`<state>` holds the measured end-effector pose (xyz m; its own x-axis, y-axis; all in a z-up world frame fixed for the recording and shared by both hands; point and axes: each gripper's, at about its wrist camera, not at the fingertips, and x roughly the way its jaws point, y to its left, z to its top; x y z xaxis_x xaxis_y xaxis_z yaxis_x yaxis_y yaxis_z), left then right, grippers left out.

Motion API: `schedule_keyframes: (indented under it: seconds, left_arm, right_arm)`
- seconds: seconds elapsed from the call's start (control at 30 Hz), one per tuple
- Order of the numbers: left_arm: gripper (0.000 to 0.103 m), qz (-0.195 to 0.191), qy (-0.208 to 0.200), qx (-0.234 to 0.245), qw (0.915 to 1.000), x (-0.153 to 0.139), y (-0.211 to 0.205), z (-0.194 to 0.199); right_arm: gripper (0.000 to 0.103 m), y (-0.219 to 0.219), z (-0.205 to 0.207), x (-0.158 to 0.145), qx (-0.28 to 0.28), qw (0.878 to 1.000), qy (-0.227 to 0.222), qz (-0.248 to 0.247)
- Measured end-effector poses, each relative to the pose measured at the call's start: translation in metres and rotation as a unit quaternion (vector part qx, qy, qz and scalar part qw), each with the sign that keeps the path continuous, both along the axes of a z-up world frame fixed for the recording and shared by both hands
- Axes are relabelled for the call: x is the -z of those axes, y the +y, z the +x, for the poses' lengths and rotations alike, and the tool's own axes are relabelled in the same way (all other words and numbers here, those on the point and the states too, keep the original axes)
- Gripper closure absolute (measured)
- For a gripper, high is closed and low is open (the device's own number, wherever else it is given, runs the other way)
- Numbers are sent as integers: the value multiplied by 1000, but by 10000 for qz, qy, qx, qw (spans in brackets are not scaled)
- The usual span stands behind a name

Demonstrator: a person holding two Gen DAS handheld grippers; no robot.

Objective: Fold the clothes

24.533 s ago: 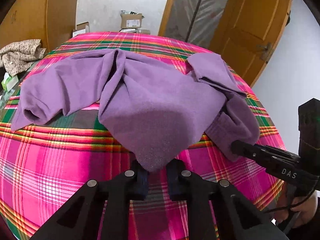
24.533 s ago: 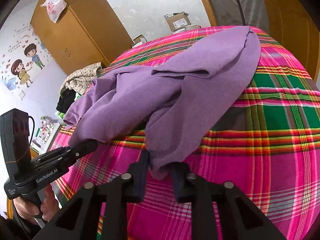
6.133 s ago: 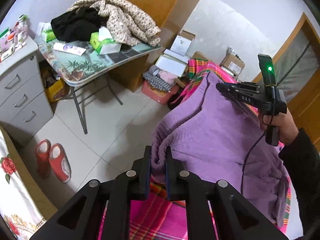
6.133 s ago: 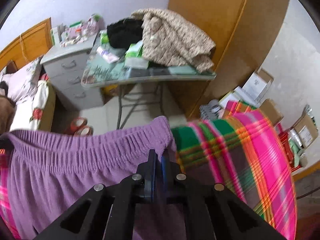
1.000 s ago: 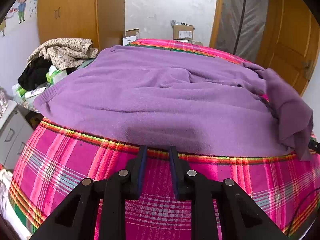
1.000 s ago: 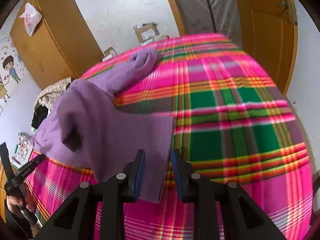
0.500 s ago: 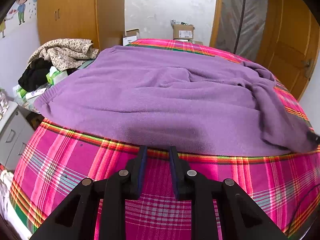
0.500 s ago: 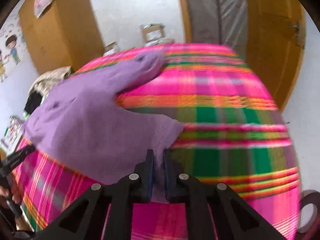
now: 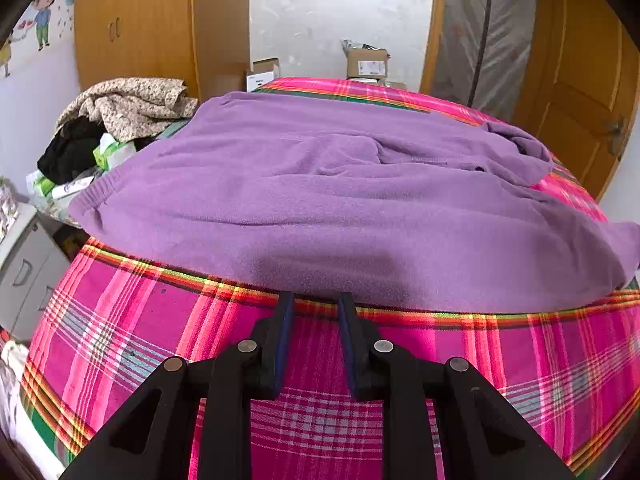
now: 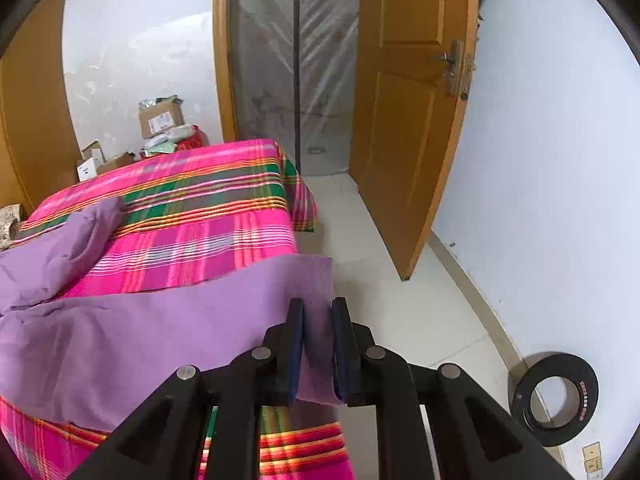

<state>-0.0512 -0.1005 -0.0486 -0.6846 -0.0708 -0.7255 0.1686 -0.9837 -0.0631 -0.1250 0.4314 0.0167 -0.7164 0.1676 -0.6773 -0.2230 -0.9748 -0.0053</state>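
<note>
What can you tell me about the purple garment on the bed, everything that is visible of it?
The purple garment looks like soft fleece, plain in colour. It lies spread out, mostly flat, across the pink plaid bedcover, with a gathered band at its left end and a rumpled part at the far right. Its near right corner overhangs the bed's edge, between the fingers of the right gripper. The left gripper is open just short of its near edge.
</note>
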Motion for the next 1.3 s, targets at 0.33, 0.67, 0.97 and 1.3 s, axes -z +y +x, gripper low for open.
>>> schedule_keyframes:
  seconds: [0.33, 0.67, 0.97, 1.3]
  left_arm:
    - [80, 473, 93, -211, 9986, -14, -28, 3]
    - [80, 868, 235, -1254, 9880, -18, -113, 22]
    - [49, 1474, 371, -1634, 9748, -14, -168, 14]
    - [49, 1456, 279, -1847, 9716, -2, -196, -13]
  right_arm:
    - [87, -129, 30, -1, -2425, 9693, 260, -322]
    - [78, -231, 49, 30, -4110, 9112, -236, -148]
    - [73, -281, 56, 55, -4831, 8732, -577, 261]
    - [73, -296, 51, 62, -4931, 8658, -550, 647]
